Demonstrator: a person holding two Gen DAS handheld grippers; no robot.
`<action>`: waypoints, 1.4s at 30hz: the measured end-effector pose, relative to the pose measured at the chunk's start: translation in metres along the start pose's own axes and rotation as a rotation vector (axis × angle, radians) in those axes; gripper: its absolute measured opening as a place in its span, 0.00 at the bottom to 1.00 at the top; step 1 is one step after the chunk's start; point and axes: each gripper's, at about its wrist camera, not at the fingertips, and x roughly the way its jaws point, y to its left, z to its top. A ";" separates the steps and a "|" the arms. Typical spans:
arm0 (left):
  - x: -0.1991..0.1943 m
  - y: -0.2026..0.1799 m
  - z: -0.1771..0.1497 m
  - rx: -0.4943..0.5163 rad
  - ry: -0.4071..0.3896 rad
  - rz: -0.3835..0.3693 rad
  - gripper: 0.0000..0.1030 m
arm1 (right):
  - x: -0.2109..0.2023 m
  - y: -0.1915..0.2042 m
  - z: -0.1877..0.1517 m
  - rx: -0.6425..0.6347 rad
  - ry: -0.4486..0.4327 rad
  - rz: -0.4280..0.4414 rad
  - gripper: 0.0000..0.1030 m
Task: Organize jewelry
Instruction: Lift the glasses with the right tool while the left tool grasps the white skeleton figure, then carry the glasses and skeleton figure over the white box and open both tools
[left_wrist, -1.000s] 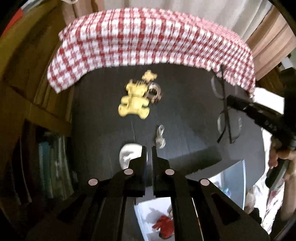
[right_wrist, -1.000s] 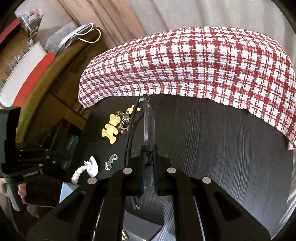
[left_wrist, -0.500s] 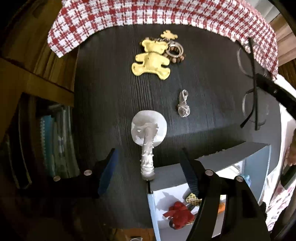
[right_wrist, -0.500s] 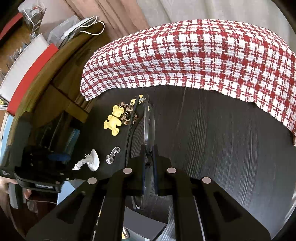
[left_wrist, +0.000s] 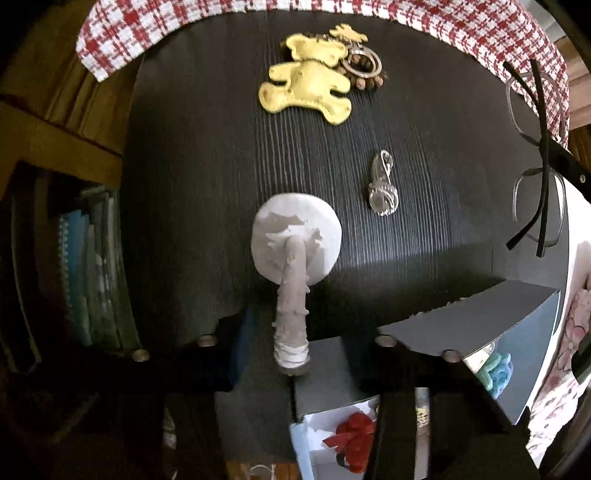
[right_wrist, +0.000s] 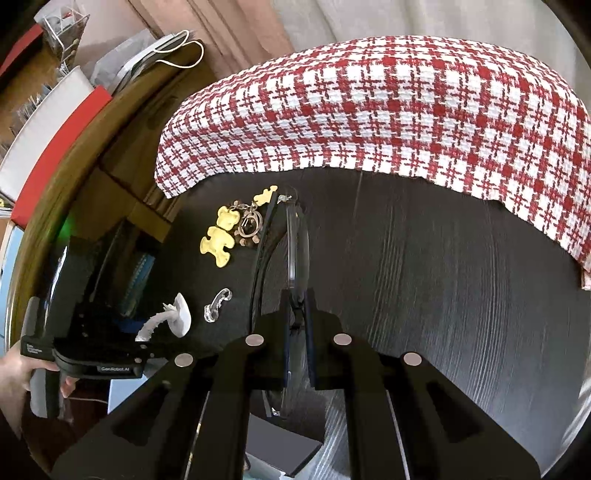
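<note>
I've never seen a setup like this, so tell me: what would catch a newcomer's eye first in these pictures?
Probably the white tree-shaped stand on the dark table, rising between the open left gripper's fingers. Behind it lies a yellow bear keychain near the red checked cloth, with a clear crystal charm to the right of the stand. The right gripper pinches a pair of glasses above the table.

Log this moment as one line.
left gripper: open around white ring stand | right gripper: shut on eyeglasses | crystal pendant: on table
</note>
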 end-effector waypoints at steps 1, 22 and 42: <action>0.000 -0.001 -0.001 -0.005 0.006 -0.014 0.25 | 0.000 0.001 -0.001 0.004 0.000 -0.001 0.08; -0.067 -0.021 -0.026 -0.016 -0.214 0.054 0.15 | -0.021 0.018 -0.013 -0.027 -0.038 0.039 0.08; -0.097 -0.039 -0.112 -0.030 -0.407 -0.057 0.15 | -0.102 0.038 -0.083 -0.059 -0.174 0.172 0.07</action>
